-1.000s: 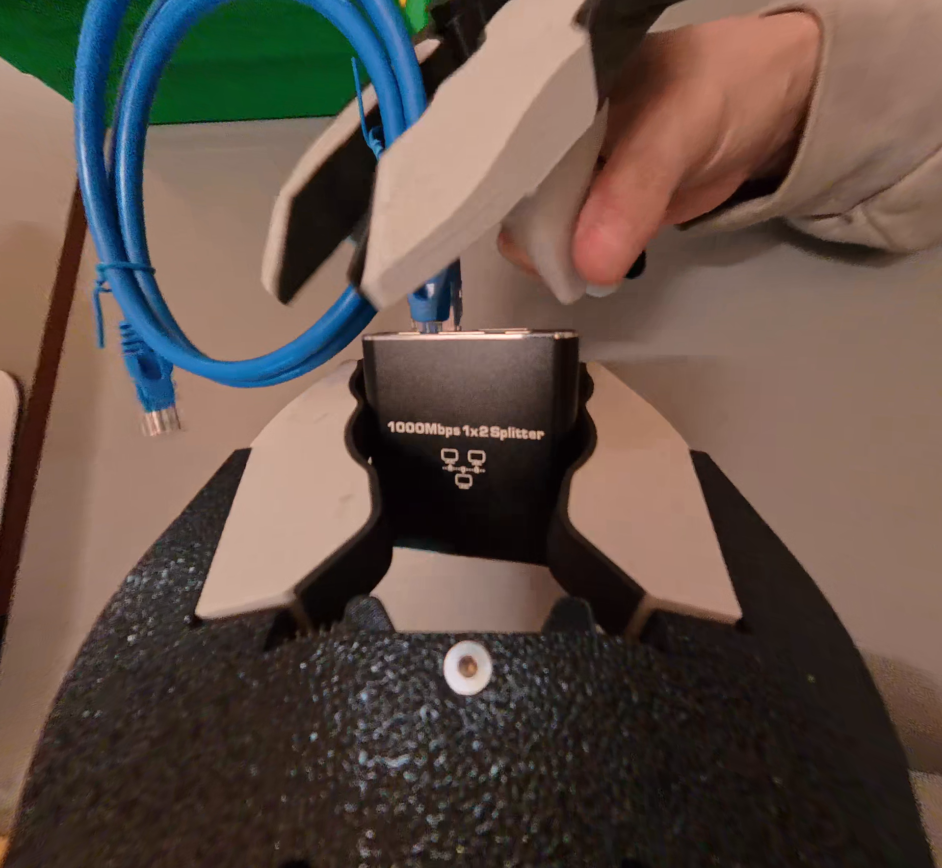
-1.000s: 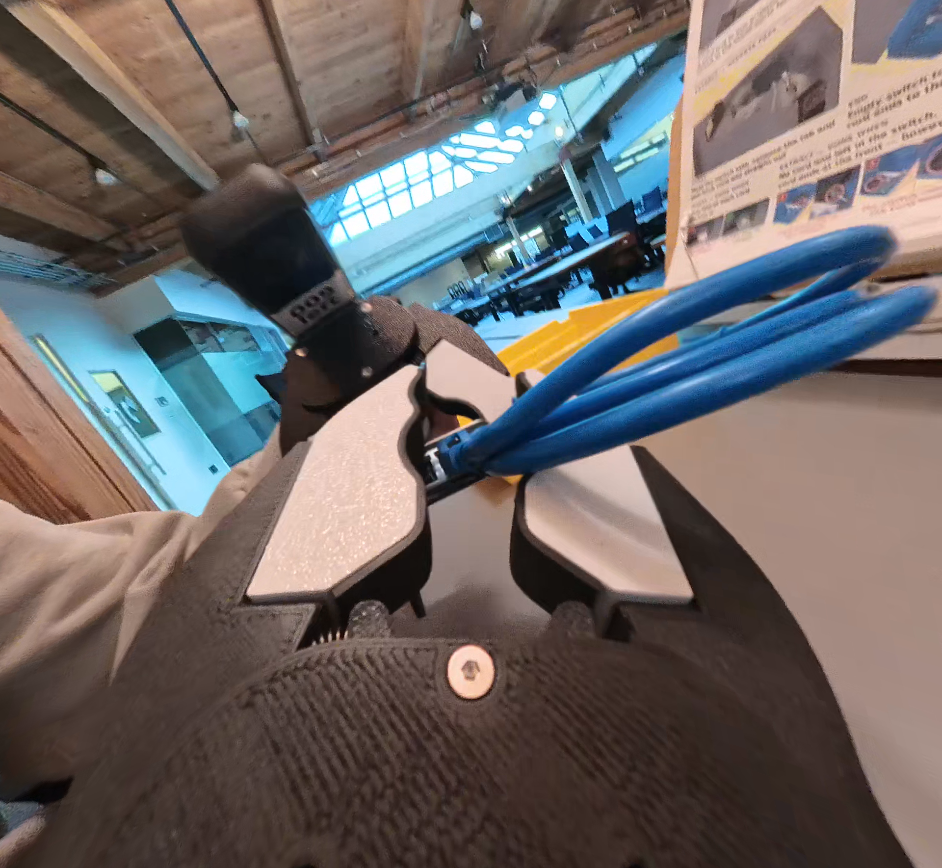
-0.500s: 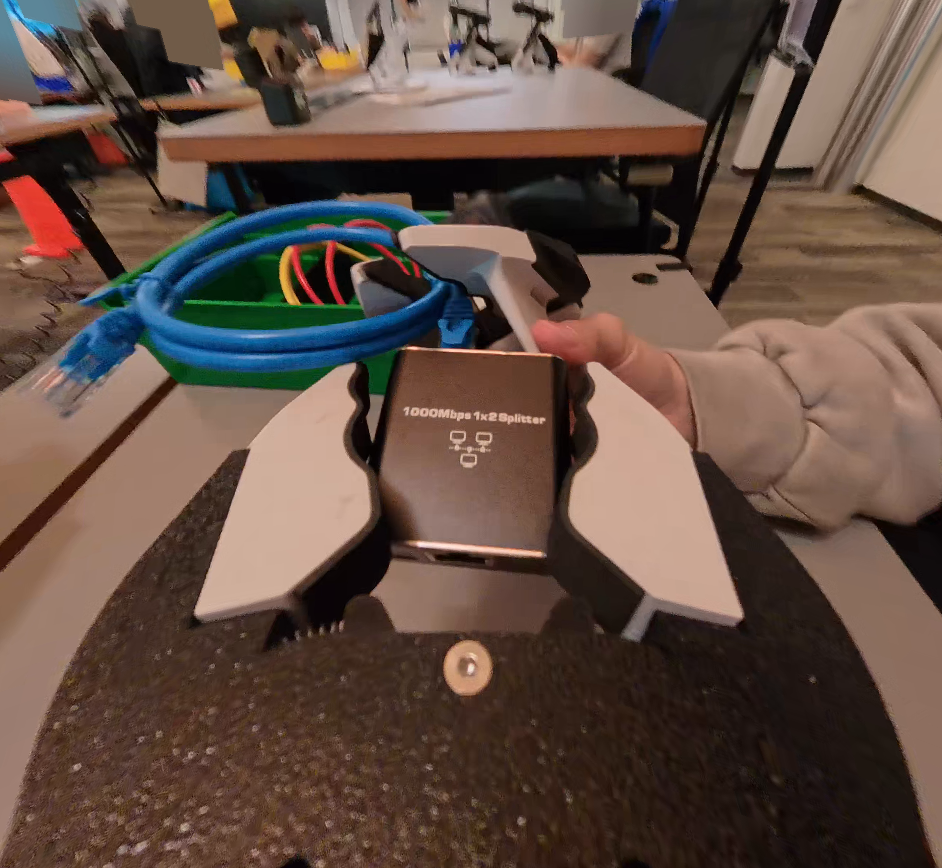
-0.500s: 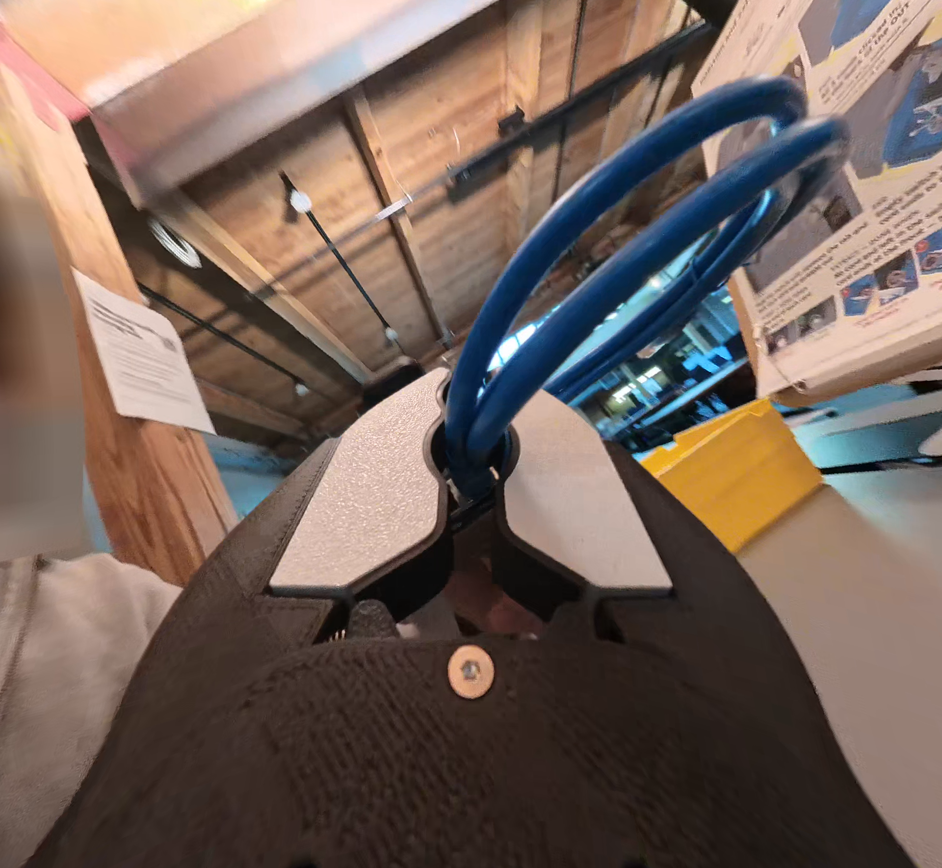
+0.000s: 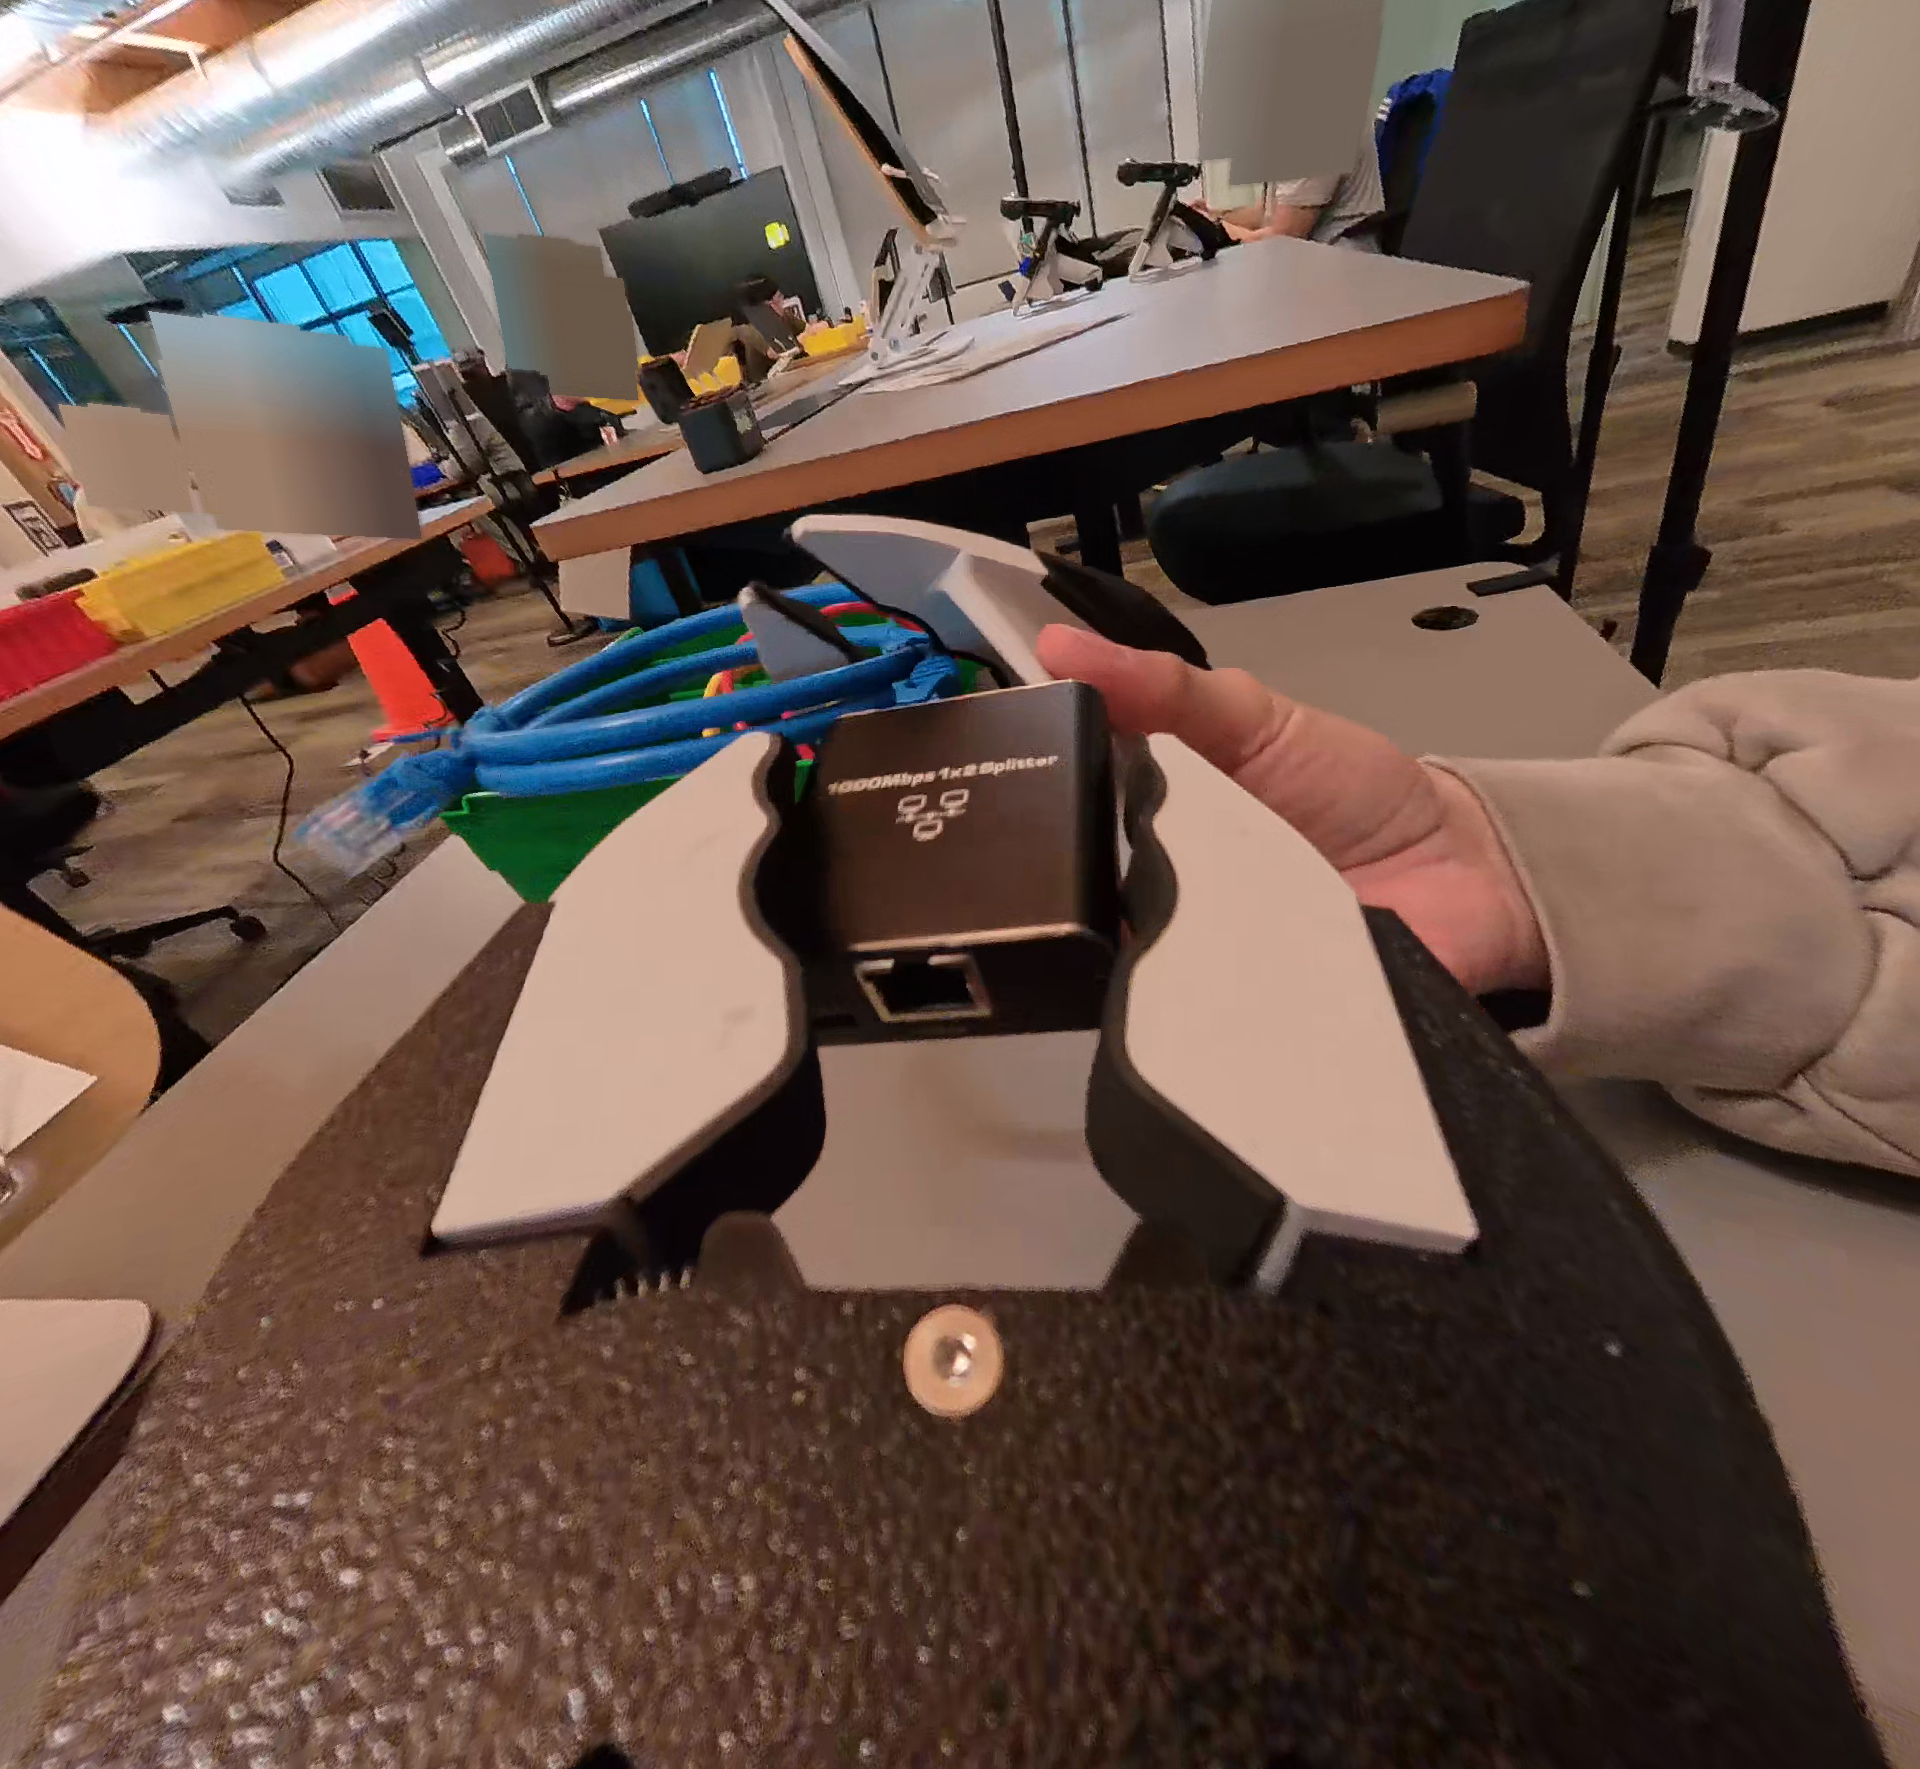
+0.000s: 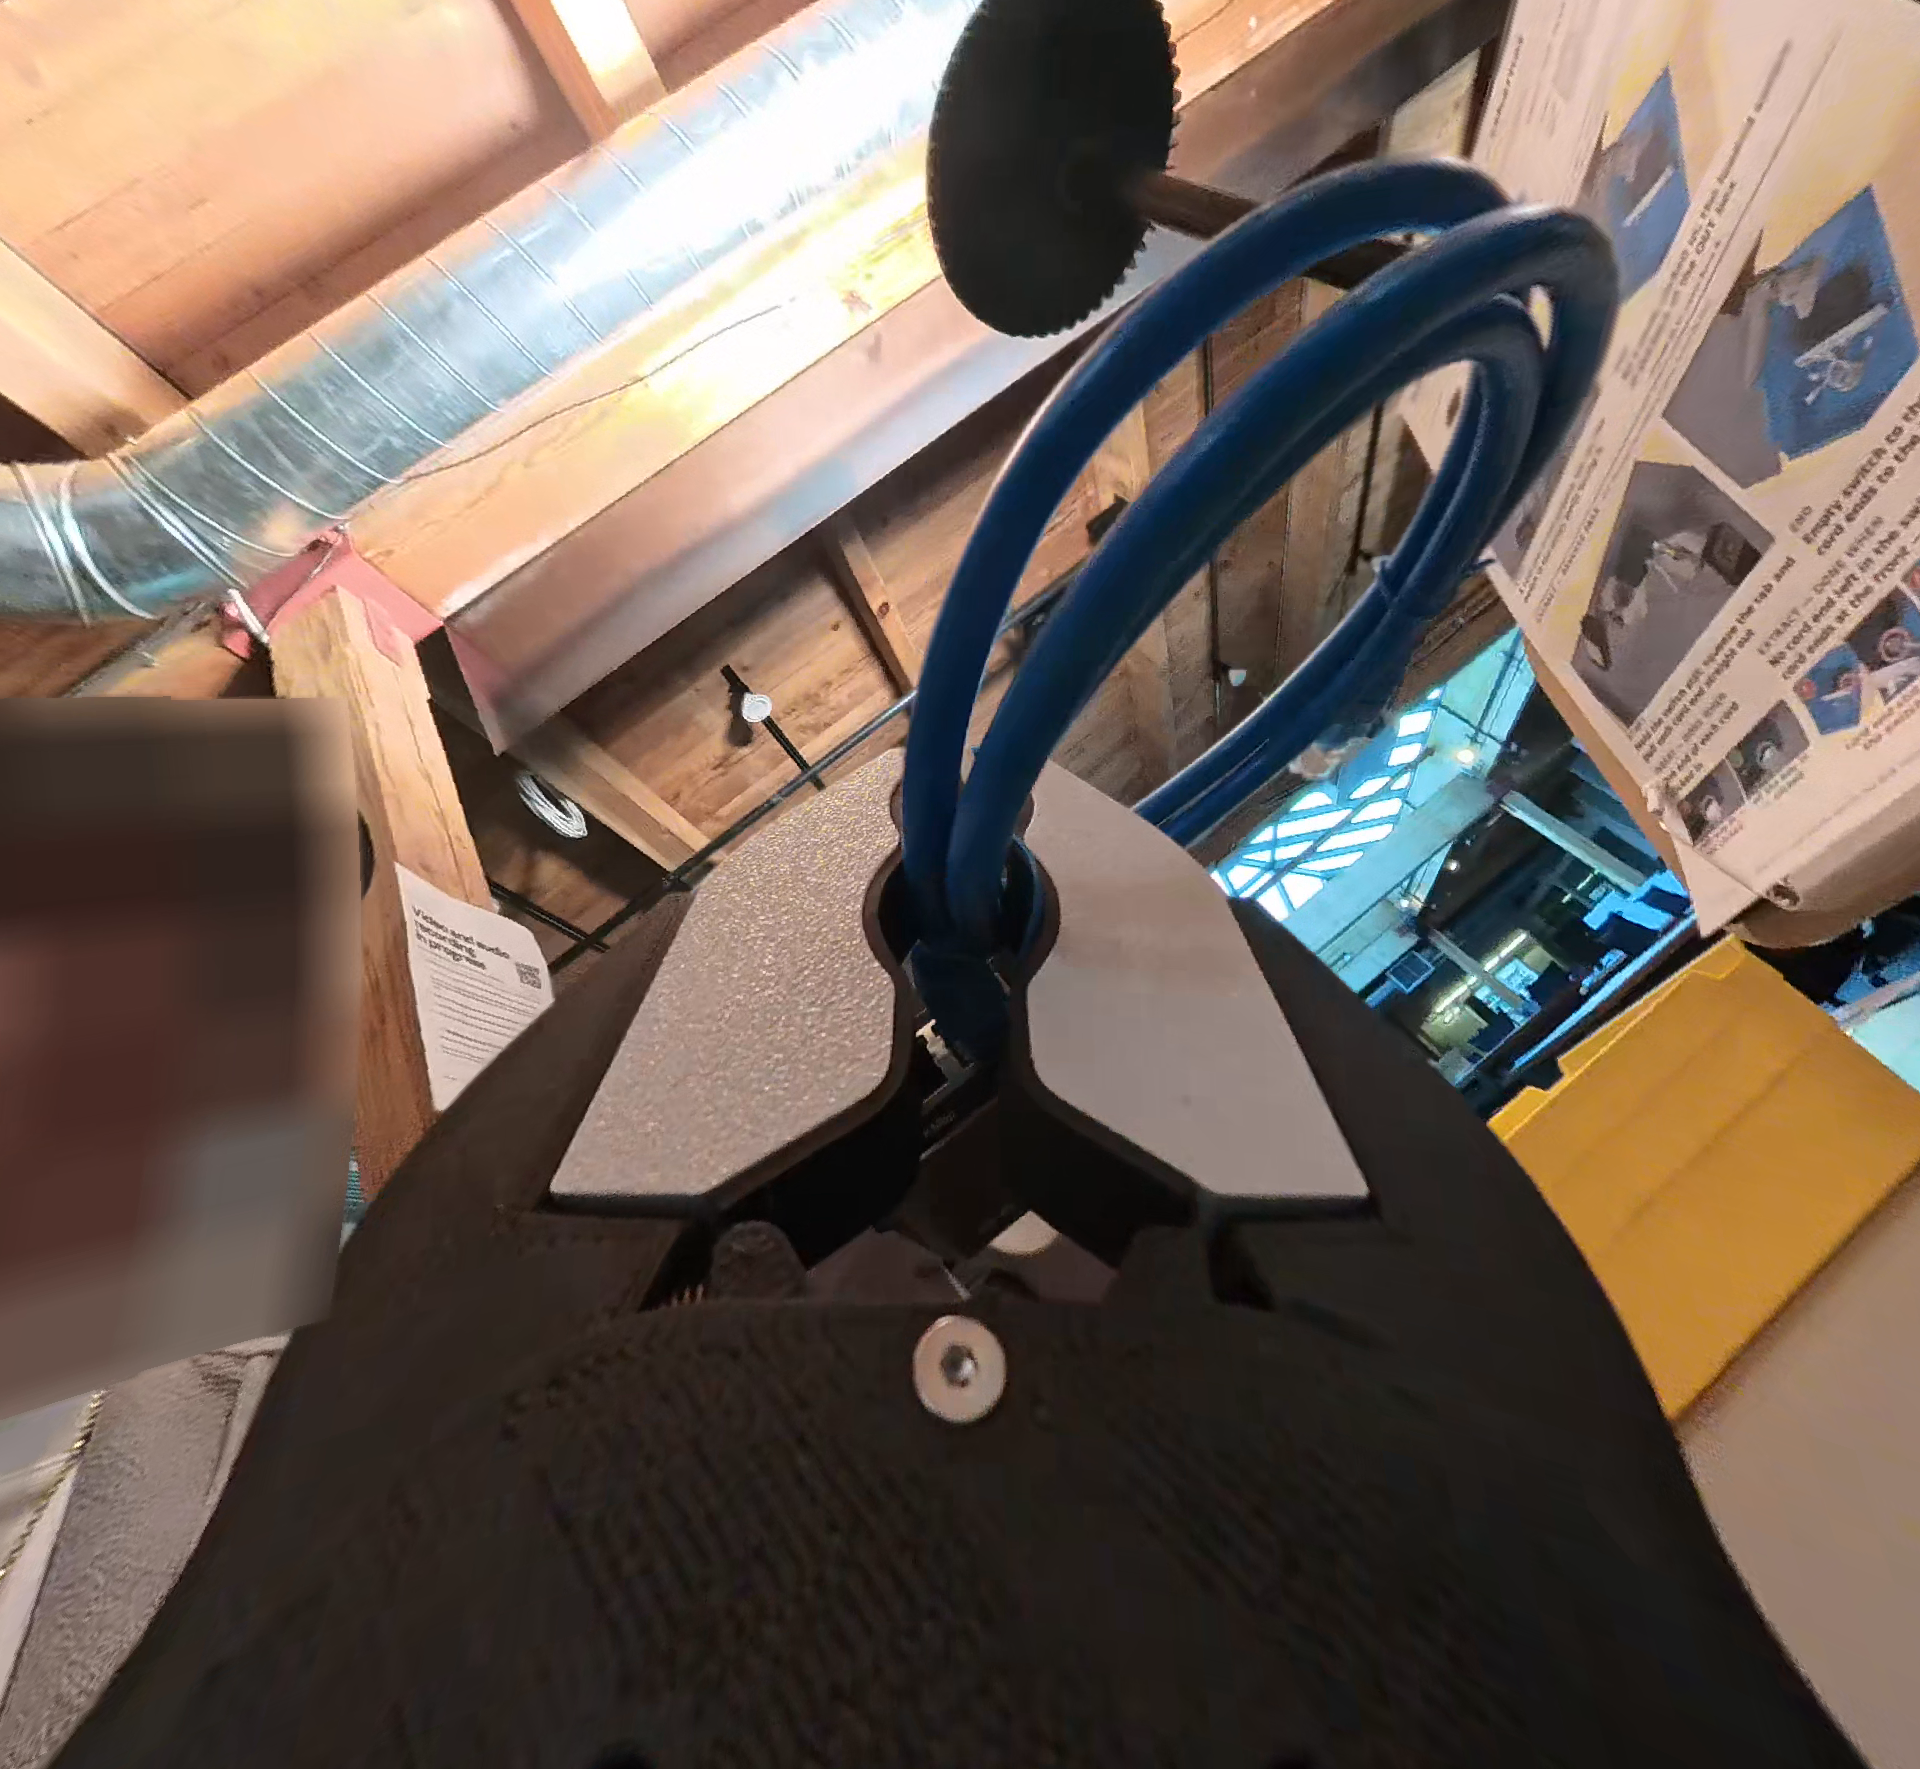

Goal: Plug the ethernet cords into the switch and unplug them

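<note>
My left tongs (image 5: 961, 846) pinch the black switch (image 5: 966, 826) by its sides, lifted above the grey counter (image 5: 1475, 639), its near port empty and facing me; my right tongs (image 6: 961, 930) are pressed onto the blue ethernet cord (image 6: 1226, 431) near its plug, right at the switch's far end; the cord's coil hangs over the green bin (image 5: 540, 836), its free plug (image 5: 348, 815) dangling left

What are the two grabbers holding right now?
Left gripper: shut on the small black metal switch box.
Right gripper: shut on the coiled blue ethernet cord, near its plug.
</note>
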